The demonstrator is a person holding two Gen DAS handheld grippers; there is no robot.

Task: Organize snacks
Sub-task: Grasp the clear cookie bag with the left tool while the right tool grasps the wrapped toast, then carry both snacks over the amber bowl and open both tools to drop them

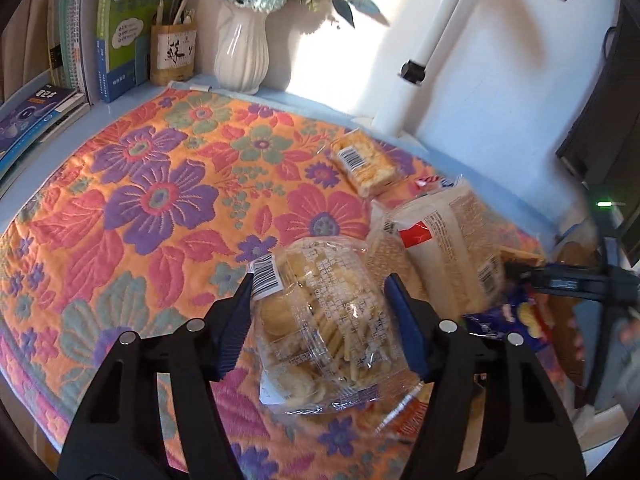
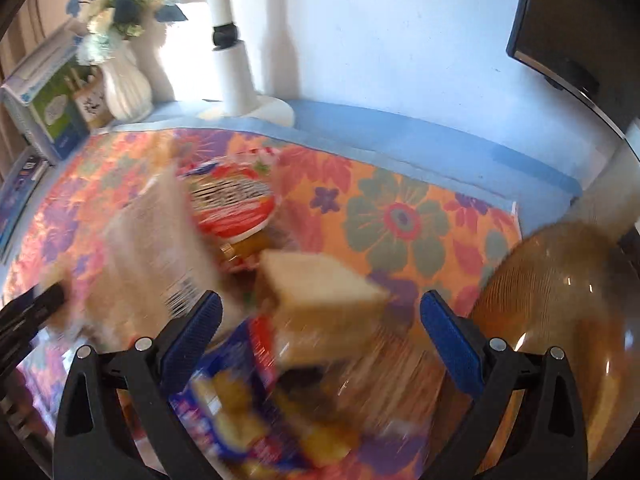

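My left gripper (image 1: 320, 292) is shut on a clear bag of round crackers (image 1: 320, 320) and holds it above the flowered cloth (image 1: 140, 200). A small cracker pack (image 1: 364, 162) lies further back. A large white snack bag (image 1: 444, 240) lies to its right, beside a blue snack bag (image 1: 516, 316). My right gripper (image 2: 320, 320) is open over a blurred pile: a tan sandwich-like pack (image 2: 320, 292), the blue snack bag (image 2: 228, 408), the white bag (image 2: 156, 248) and a red-lidded cup (image 2: 236, 204). Its fingers are also seen in the left wrist view (image 1: 520, 270).
A white vase with flowers (image 1: 242, 52), books (image 1: 116, 48) and a pen holder (image 1: 173, 52) stand at the back left. A white lamp post (image 2: 232, 60) stands at the back. An amber glass bowl (image 2: 560, 320) sits at the right, below a dark monitor (image 2: 580, 32).
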